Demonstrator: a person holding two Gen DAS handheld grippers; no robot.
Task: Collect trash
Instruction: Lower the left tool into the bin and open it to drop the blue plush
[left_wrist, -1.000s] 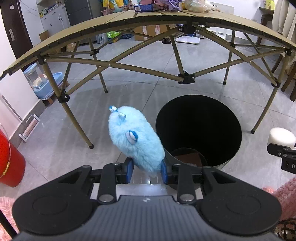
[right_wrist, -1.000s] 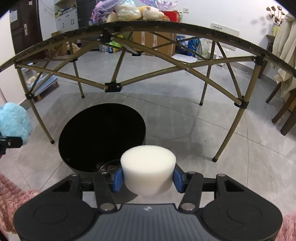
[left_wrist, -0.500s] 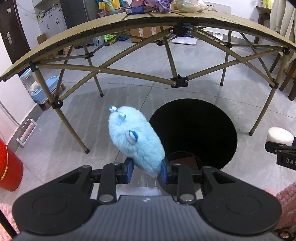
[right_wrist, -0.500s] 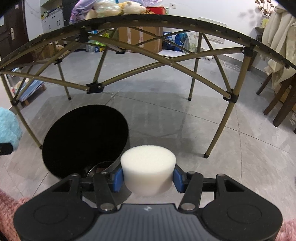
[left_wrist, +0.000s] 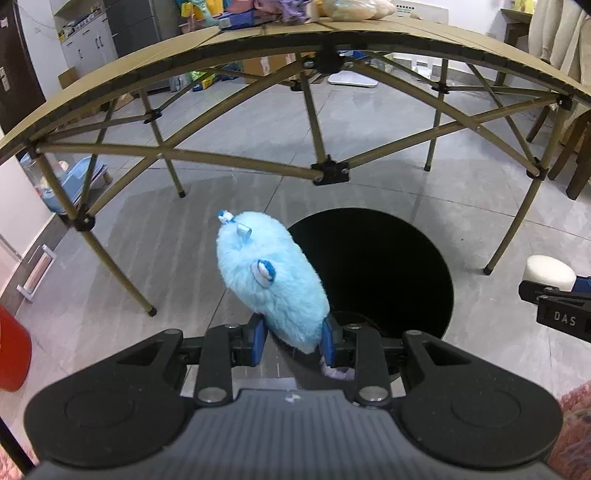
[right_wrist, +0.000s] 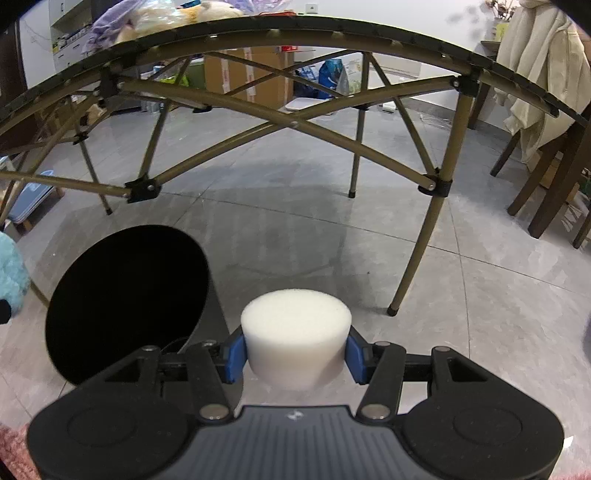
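Observation:
My left gripper (left_wrist: 293, 341) is shut on a fluffy light-blue plush toy (left_wrist: 271, 277), which sticks up from the blue pads just left of the round black bin (left_wrist: 384, 266) on the floor. My right gripper (right_wrist: 295, 354) is shut on a white foam cylinder (right_wrist: 295, 332), held to the right of the same black bin (right_wrist: 125, 302). The foam cylinder (left_wrist: 548, 271) and the right gripper's tip show at the right edge of the left wrist view. The plush toy (right_wrist: 11, 277) peeks in at the left edge of the right wrist view. The bin's inside is dark.
A folding camp table (left_wrist: 332, 40) with crossed tan legs stands over the grey tiled floor behind the bin, with bags and clutter on top. A red container (left_wrist: 13, 354) stands at far left. Wooden chairs (right_wrist: 546, 177) and a draped cloth are at right.
Both grippers have drifted sideways with their loads. In the left view the bin has slid toward the toy; in the right view the bin has shifted further left of the foam. Grips unchanged.

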